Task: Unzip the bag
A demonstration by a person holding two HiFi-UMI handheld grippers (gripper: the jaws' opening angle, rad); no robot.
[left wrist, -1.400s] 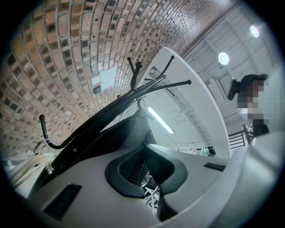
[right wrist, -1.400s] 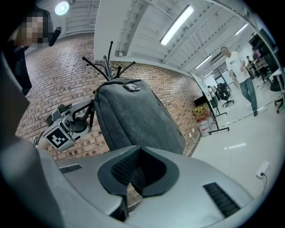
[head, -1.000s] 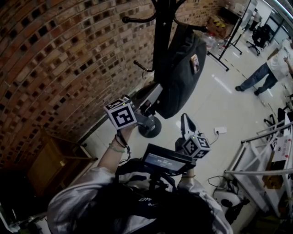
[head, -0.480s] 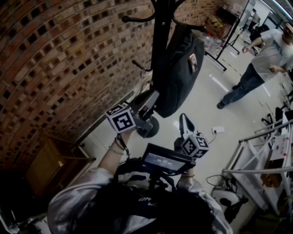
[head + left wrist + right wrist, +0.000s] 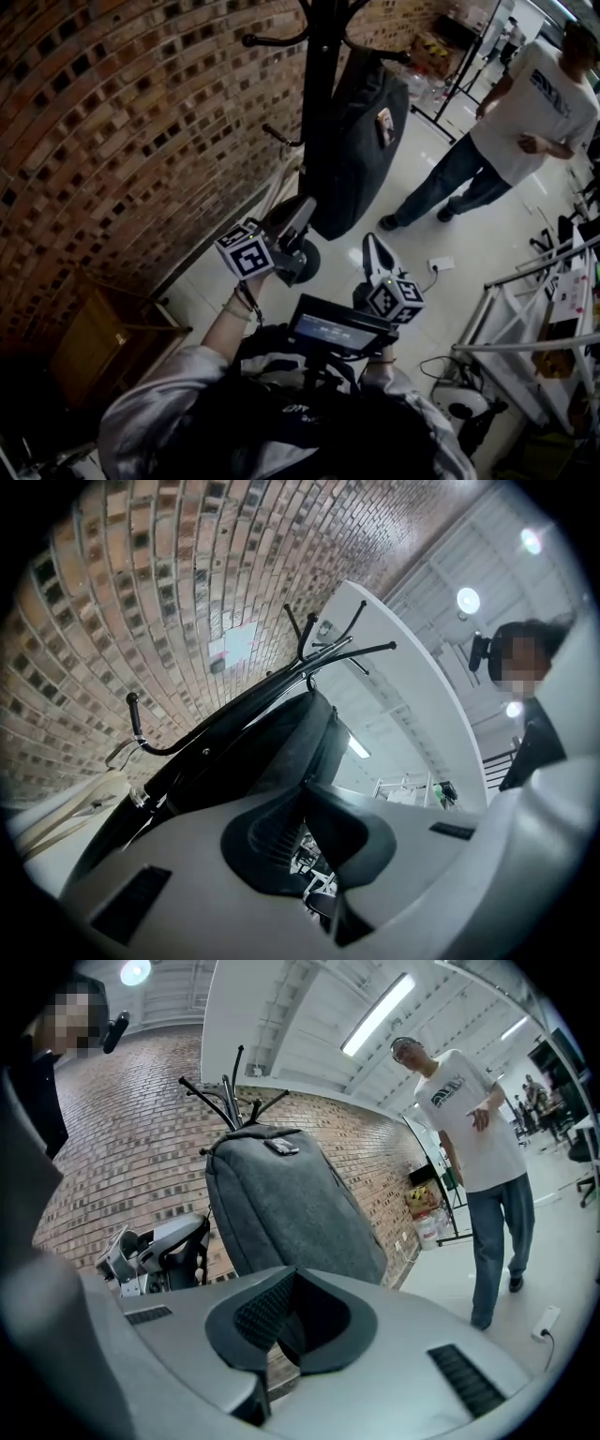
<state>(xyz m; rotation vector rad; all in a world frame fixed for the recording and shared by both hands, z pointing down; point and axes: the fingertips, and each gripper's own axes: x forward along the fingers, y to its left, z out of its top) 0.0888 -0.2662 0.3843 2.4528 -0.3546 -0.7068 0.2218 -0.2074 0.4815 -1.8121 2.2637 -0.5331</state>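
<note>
A dark grey bag (image 5: 358, 150) hangs from a black coat rack (image 5: 323, 94) in front of the brick wall. The zipper itself is not clear in any view. My left gripper (image 5: 302, 208) is raised below and to the left of the bag, apart from it, jaws shut on nothing. In the left gripper view the bag (image 5: 272, 752) rises just beyond the left gripper (image 5: 305, 803). My right gripper (image 5: 370, 242) sits lower and to the right, also shut and empty. The right gripper view has the right gripper (image 5: 286, 1312) aimed at the bag (image 5: 281, 1204), and the left gripper (image 5: 155, 1246) shows beside it.
A person in a white T-shirt (image 5: 511, 122) stands close to the right of the bag. The rack's round base (image 5: 298, 261) rests on the floor by the brick wall (image 5: 122, 141). A metal frame (image 5: 525, 309) stands at the right, a wooden cabinet (image 5: 103, 347) at the lower left.
The person in the white T-shirt has walked from the far right to just beside the bag. My left gripper has sunk slightly; the right one has barely moved.
</note>
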